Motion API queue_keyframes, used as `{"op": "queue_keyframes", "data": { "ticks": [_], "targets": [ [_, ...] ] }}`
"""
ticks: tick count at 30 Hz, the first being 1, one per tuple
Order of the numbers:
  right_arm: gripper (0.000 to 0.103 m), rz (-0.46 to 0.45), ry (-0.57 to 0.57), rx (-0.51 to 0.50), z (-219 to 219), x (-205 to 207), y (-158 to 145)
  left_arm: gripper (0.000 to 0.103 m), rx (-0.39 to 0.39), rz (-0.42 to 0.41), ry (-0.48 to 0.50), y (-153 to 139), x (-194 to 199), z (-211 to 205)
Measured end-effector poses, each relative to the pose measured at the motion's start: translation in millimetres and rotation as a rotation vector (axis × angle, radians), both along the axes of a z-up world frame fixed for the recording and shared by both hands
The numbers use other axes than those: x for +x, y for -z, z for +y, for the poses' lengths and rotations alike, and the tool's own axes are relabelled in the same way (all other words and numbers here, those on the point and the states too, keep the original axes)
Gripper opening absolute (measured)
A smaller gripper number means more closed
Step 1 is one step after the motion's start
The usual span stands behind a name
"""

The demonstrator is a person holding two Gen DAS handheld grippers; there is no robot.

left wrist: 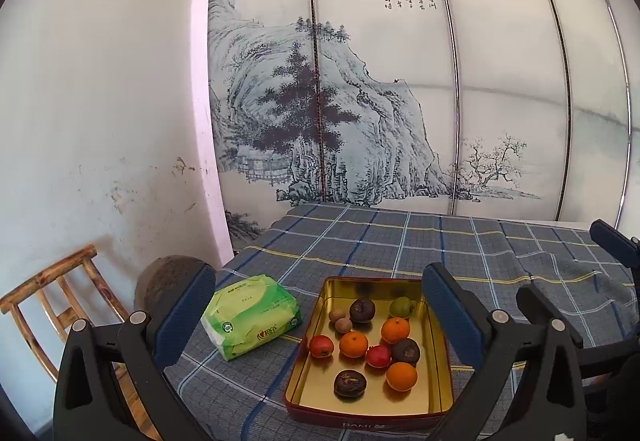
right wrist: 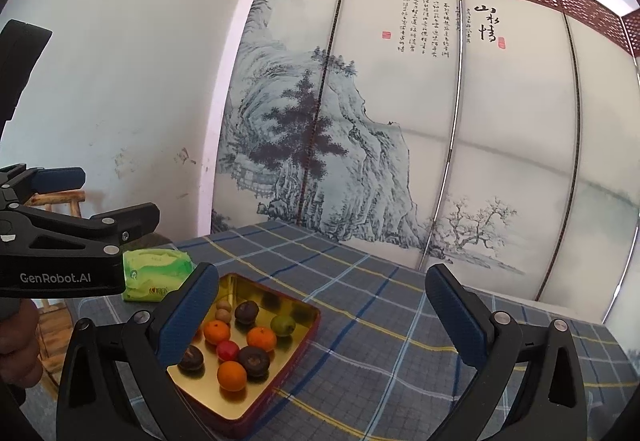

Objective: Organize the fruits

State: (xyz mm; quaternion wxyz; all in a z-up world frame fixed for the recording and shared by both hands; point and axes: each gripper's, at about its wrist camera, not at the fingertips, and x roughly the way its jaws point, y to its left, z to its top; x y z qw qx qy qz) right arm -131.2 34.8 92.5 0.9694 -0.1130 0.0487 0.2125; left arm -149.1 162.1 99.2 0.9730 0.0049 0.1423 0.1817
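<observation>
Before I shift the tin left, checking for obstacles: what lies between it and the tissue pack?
Only bare plaid cloth separates the tin from the tissue pack, per the left wrist view.

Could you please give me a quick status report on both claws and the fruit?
Left claw open, empty. Right claw open, empty. Fruits all in gold tin. Tissue pack beside tin, not blocking.
</observation>
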Motion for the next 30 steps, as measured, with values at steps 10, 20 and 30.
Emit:
{"op": "queue_keyframes", "data": {
  "ticks": [10, 20, 30],
  "targets": [
    [0.103, 0.004, 0.0, -0.004, 0.2, -0.2, 0.0, 0.103, -0.009, 0.001, 0.004, -1.7, -1.2, -6.9],
    [0.103, 0.018, 0.0, -0.009, -2.8, -1.1, 2.7, 0.103, -0.007, 0.017, 0.003, -1.0, -0.6, -8.7],
    [0.103, 0.029, -0.001, -0.024, 1.7, 1.0, 4.5, 0.103, -0.02, 0.033, -0.006, 1.7, 0.4, -6.9]
  ]
}}
